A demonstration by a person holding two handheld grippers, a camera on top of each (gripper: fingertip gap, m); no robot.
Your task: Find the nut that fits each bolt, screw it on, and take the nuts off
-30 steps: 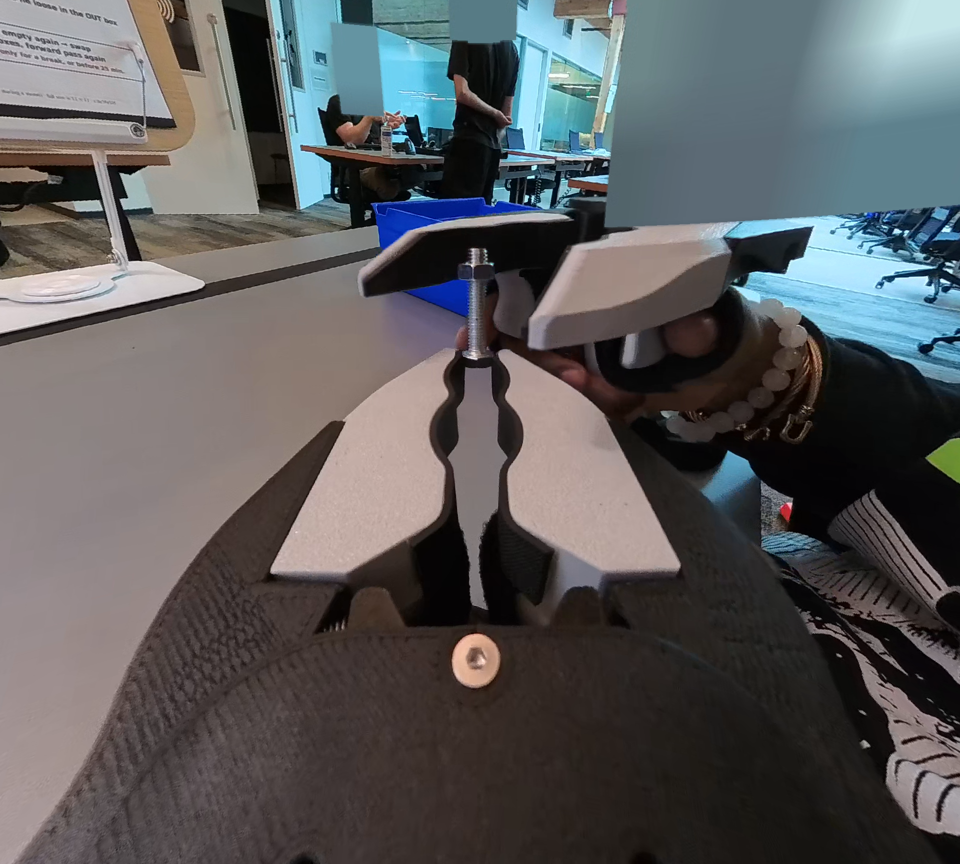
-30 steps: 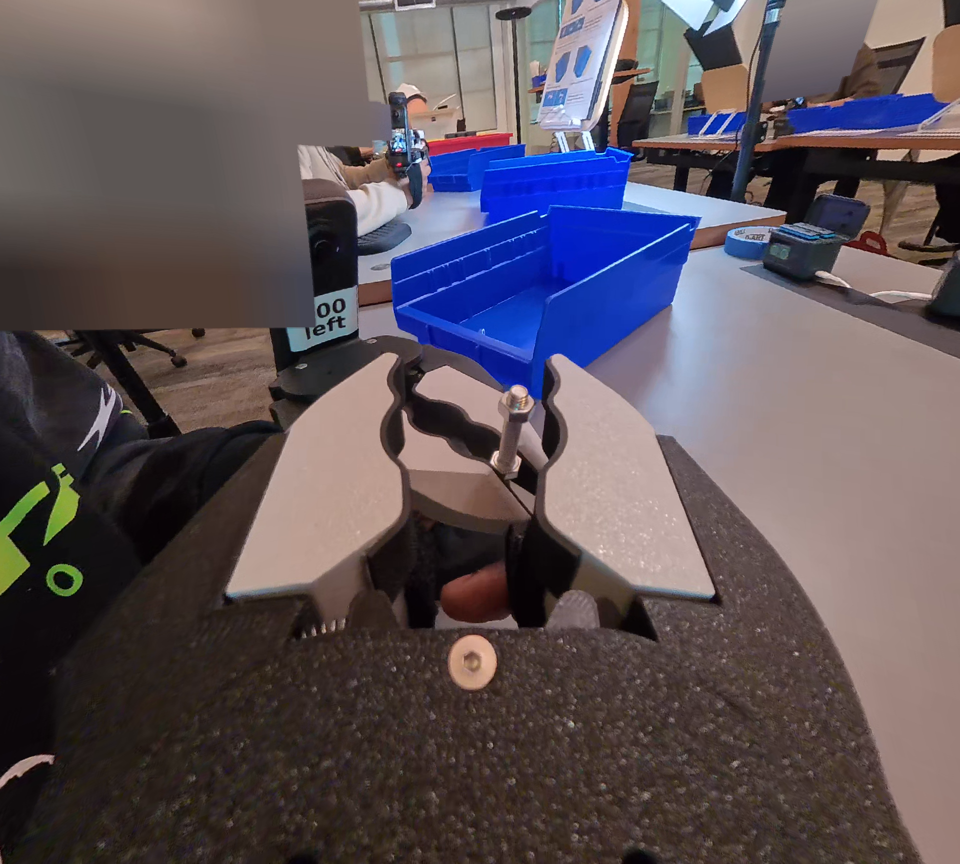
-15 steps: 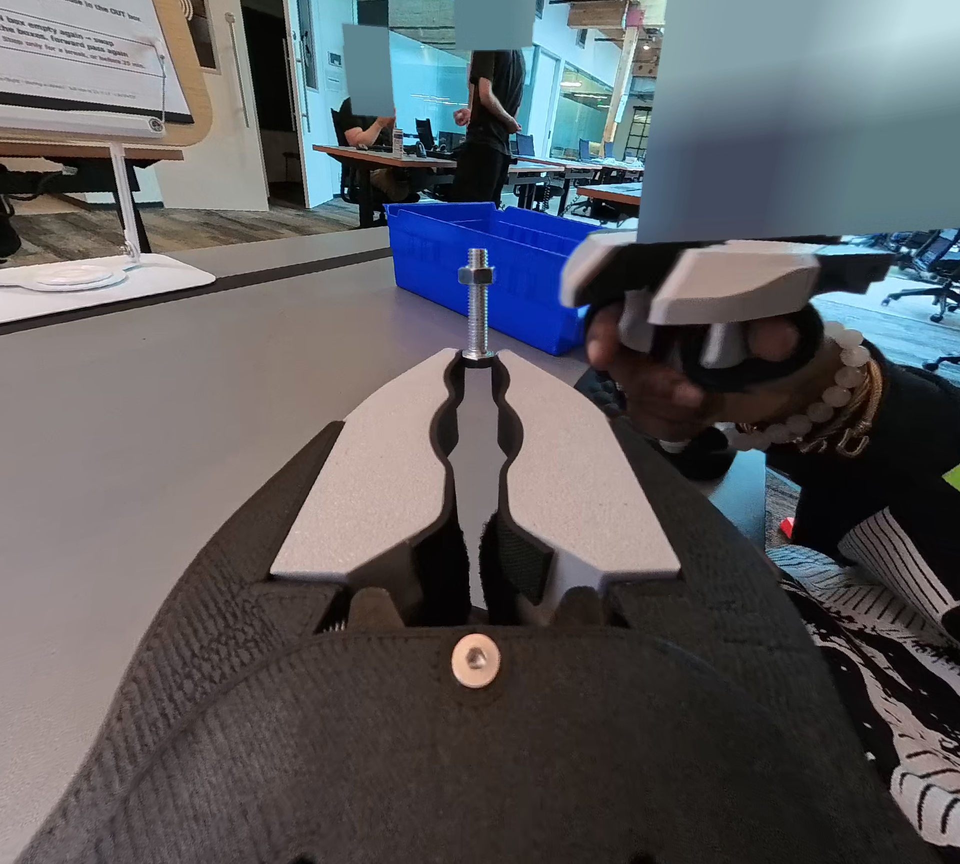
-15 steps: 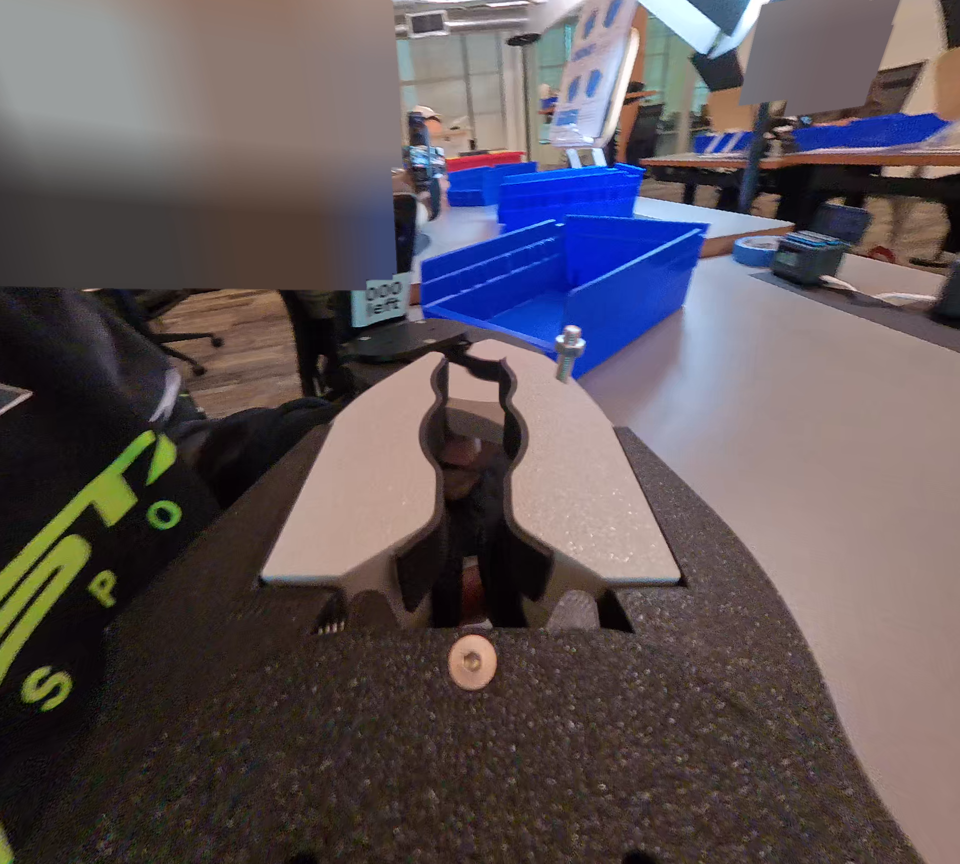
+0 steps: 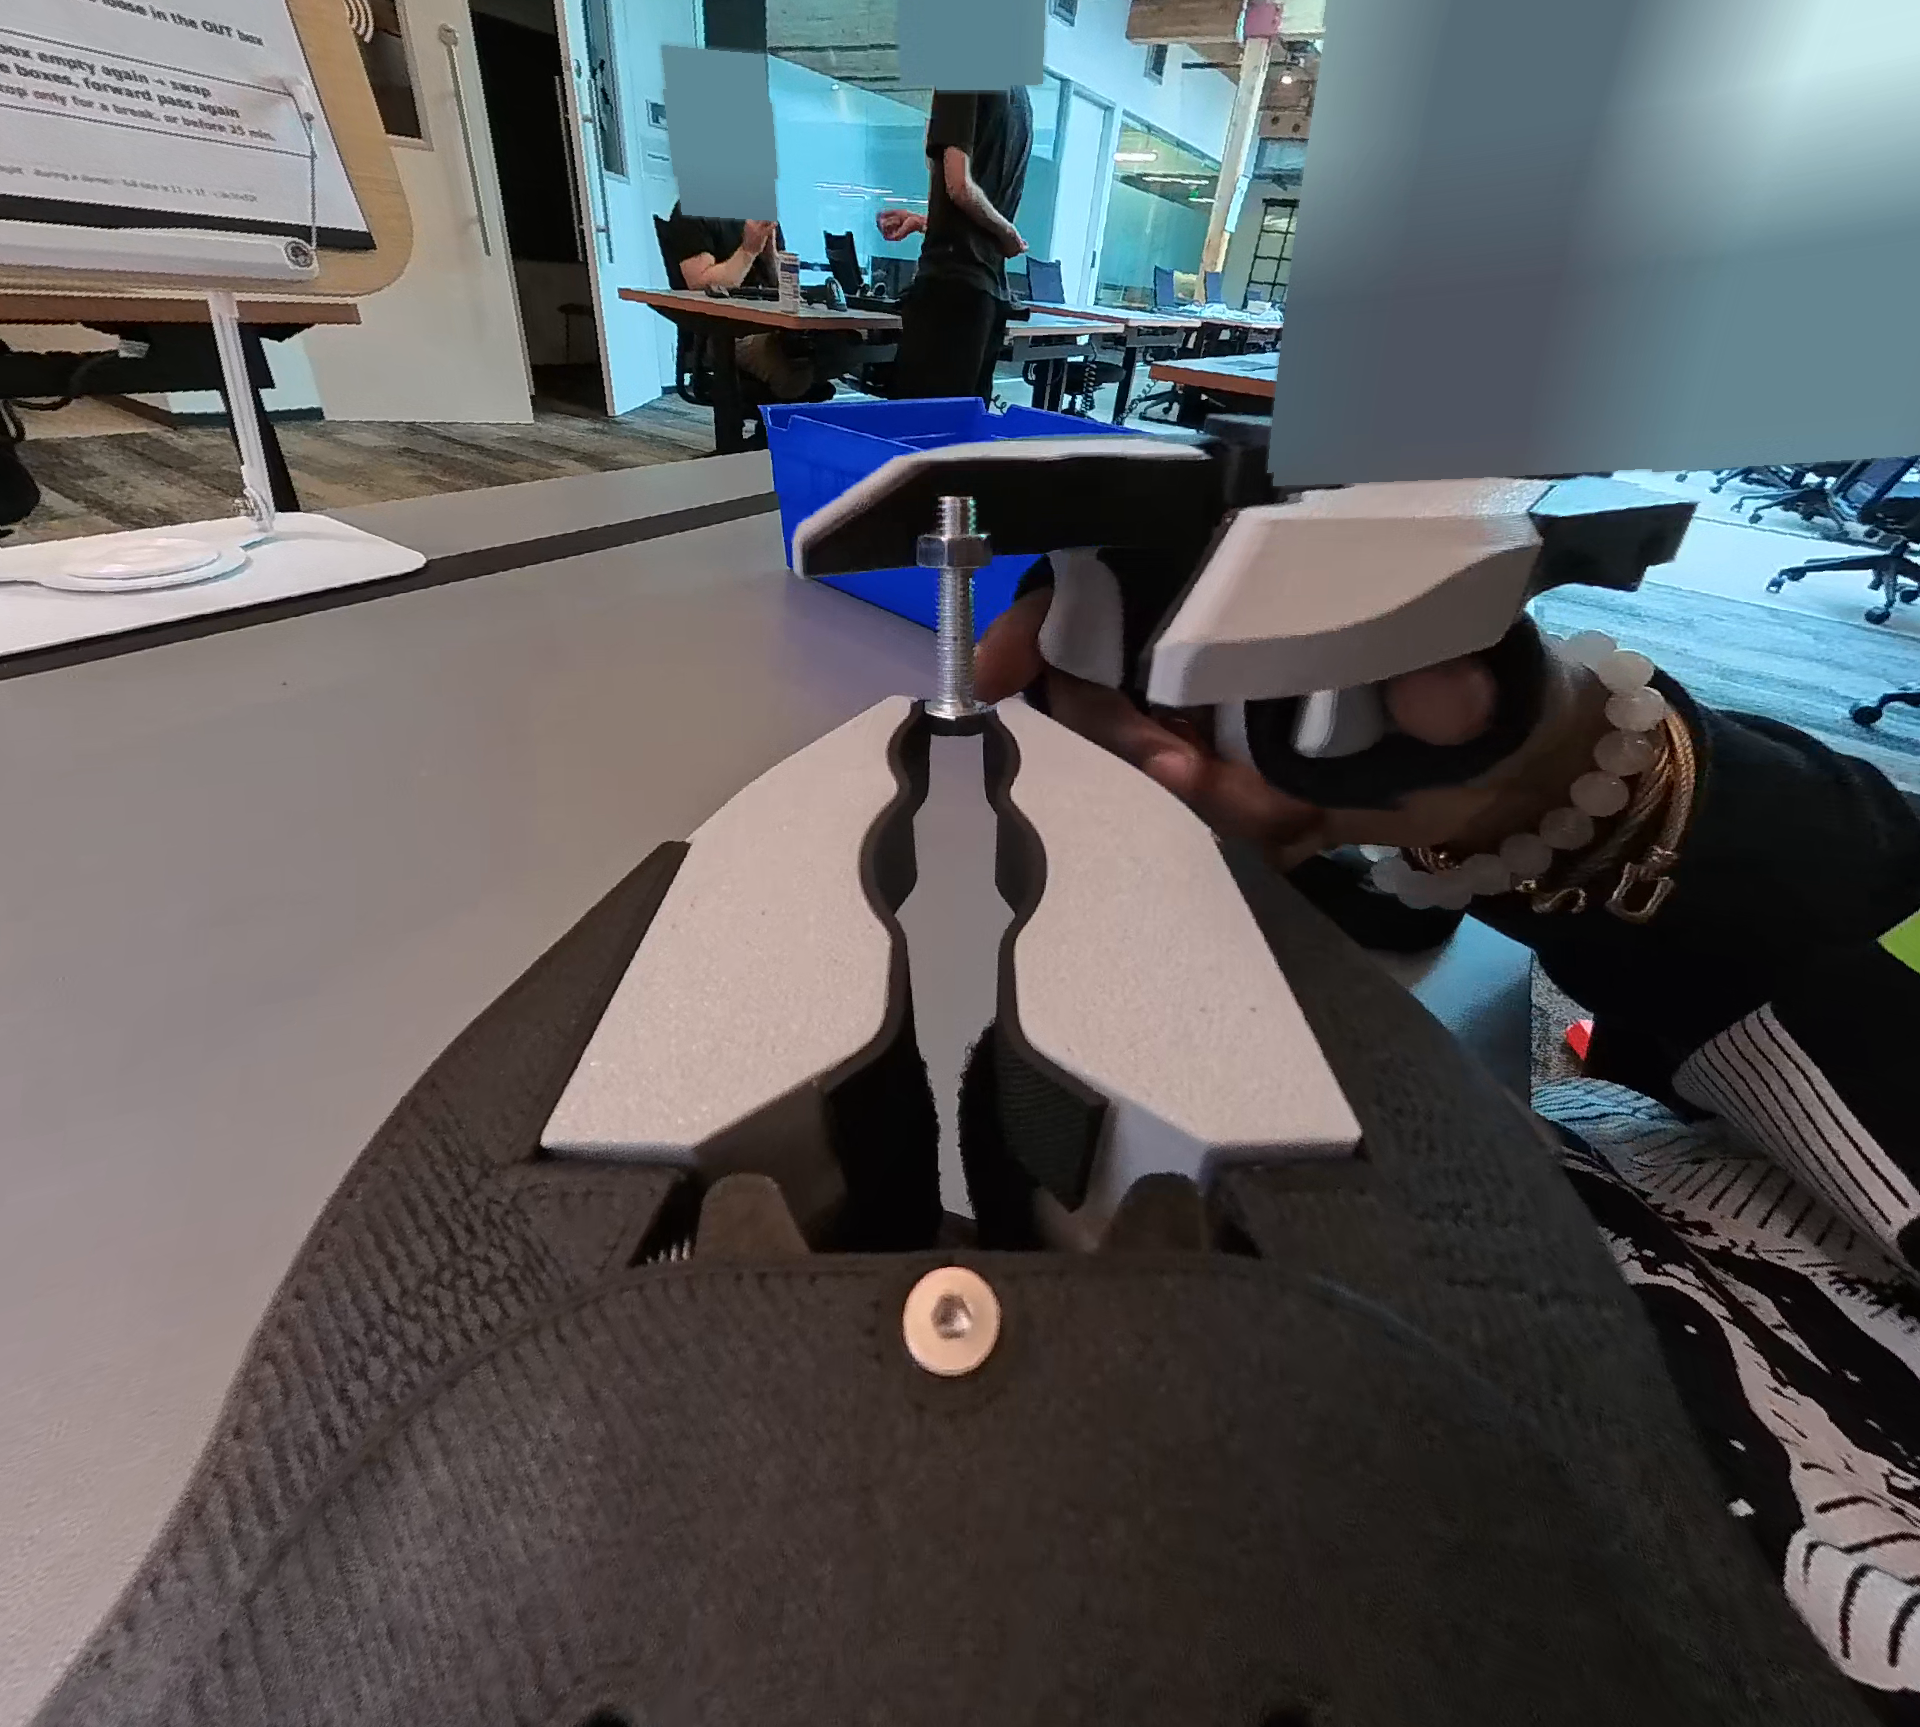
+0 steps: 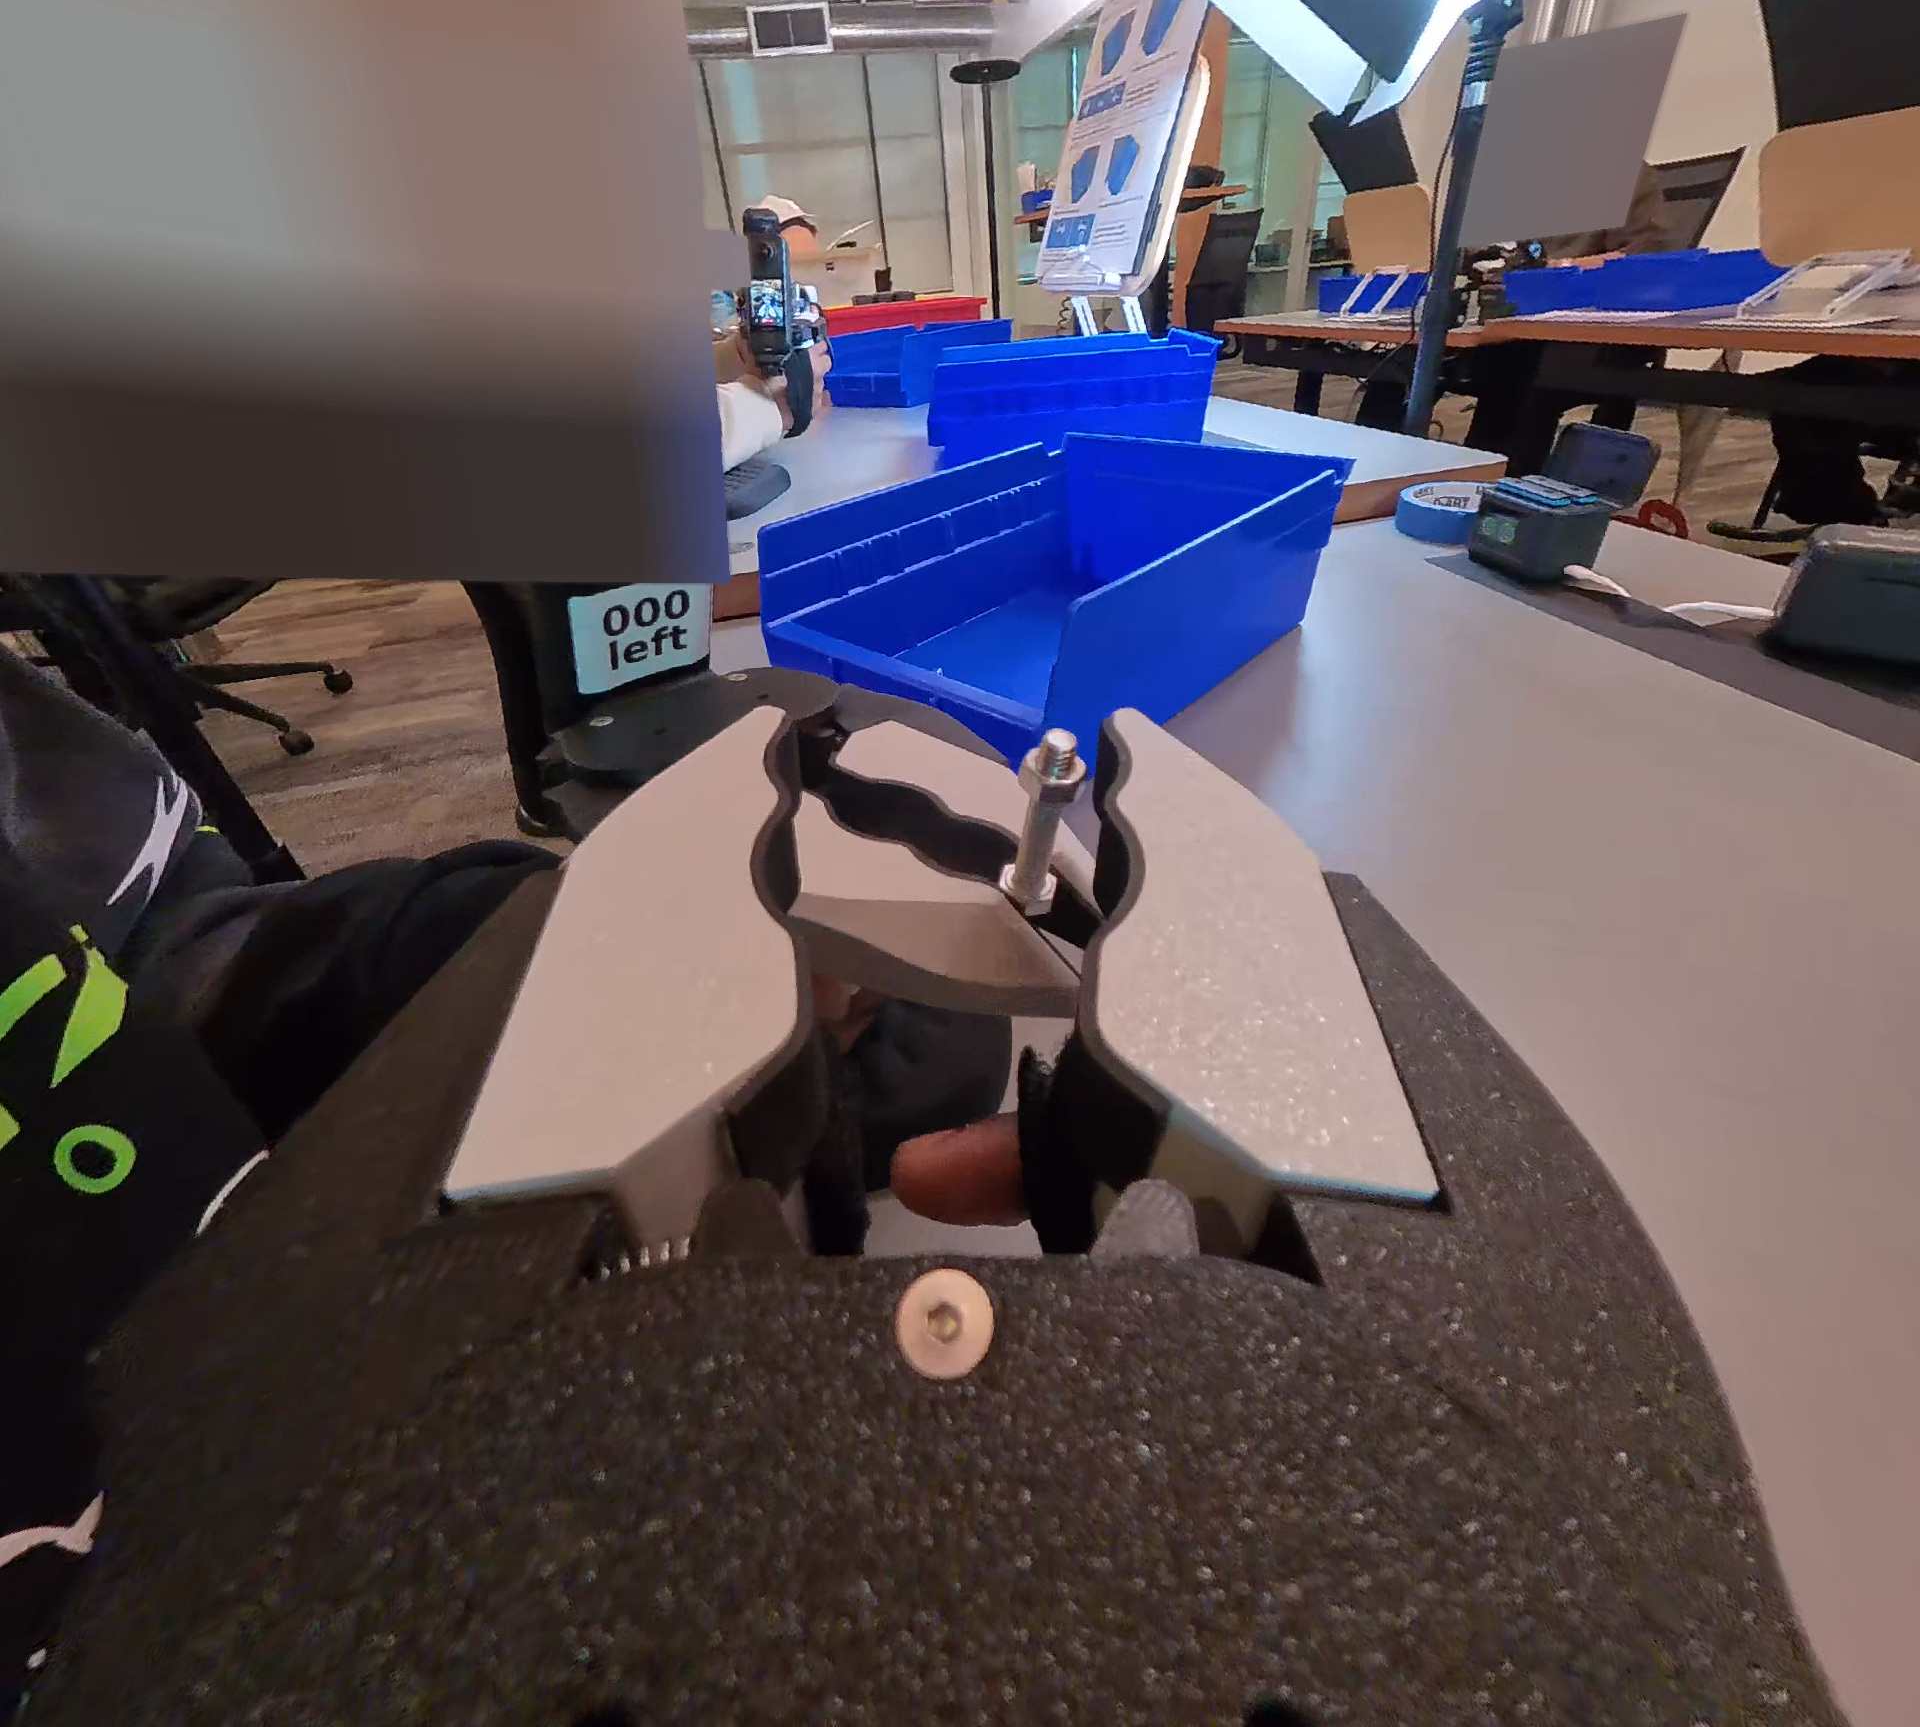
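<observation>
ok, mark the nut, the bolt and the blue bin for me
nut [image 5: 953, 550], left wrist view, hex side near the thread's top
bolt [image 5: 954, 638], left wrist view, mid-shank
blue bin [image 6: 1195, 597], right wrist view, outer side wall

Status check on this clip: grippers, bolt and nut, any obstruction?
Left gripper clamped on bolt head, bolt upright. Right gripper open, straddling the nut near the tip, not gripping. Blue bin behind, nothing blocking.

Your silver threaded bolt [image 5: 954, 638] stands upright, head down, its head pinched at the tips of your left gripper [image 5: 954, 721], at 12 o'clock in that view. A silver hex nut [image 5: 953, 549] sits near its top end, a few threads showing above, between your right gripper's [image 6: 940, 794] spread fingers.
</observation>
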